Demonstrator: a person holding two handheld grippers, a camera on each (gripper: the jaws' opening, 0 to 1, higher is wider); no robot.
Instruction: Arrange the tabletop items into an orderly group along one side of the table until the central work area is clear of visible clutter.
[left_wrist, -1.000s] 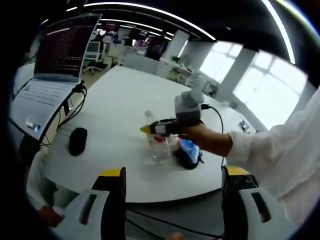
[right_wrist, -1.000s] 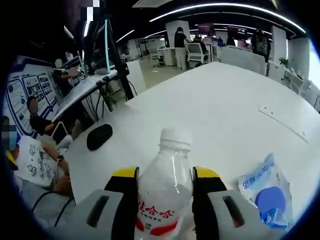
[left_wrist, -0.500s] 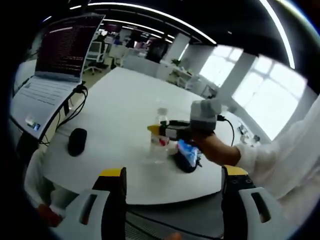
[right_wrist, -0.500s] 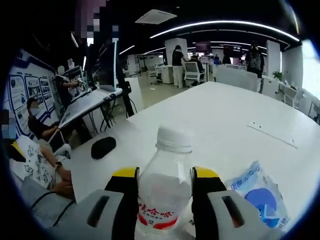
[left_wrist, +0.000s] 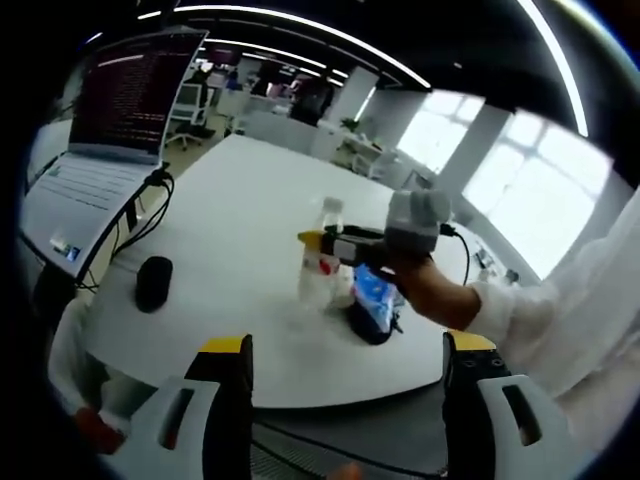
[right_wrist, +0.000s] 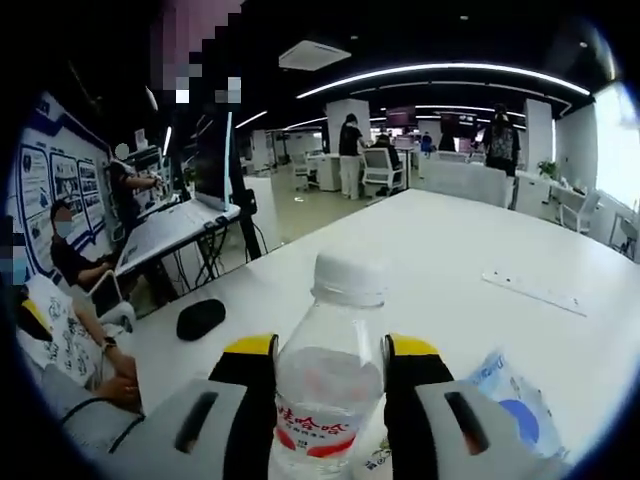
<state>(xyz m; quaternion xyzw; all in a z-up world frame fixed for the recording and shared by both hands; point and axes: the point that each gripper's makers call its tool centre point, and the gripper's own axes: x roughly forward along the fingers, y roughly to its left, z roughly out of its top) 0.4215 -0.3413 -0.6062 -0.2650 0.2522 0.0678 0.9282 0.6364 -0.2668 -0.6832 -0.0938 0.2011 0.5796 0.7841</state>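
The large white round table (left_wrist: 230, 215) is carrying the clutter near its close edge, while its middle and far side are lying mostly bare. Off to the left, an open silver laptop (left_wrist: 110, 130) is sitting on a separate stand, its screen showing lines of text.

The right gripper (right_wrist: 330, 385) is holding its yellow-tipped jaws clamped on the clear plastic water bottle with a white cap and red label (right_wrist: 330, 385). Over the last second this bottle has been coming up: in the left gripper view the bottle (left_wrist: 318, 262) was standing low on the table among the other items, and now it is hanging higher, apparently clear of the surface, with the person's white sleeve (left_wrist: 560, 310) reaching in from the right. That suggests the bottle is being carried off toward a side of the table, so the grouping step is underway but the setting-down is not yet done.

The left gripper (left_wrist: 345, 400) is hovering near the close edge with its jaws spread apart and nothing between them.

A blue and white plastic packet (right_wrist: 515, 410) is lying on the table just right of the bottle, resting on something dark in the left gripper view. A black computer mouse (left_wrist: 154, 281) is sitting well apart to the left, near the table's edge. A thin white strip (right_wrist: 530, 291) is lying far out on the right.
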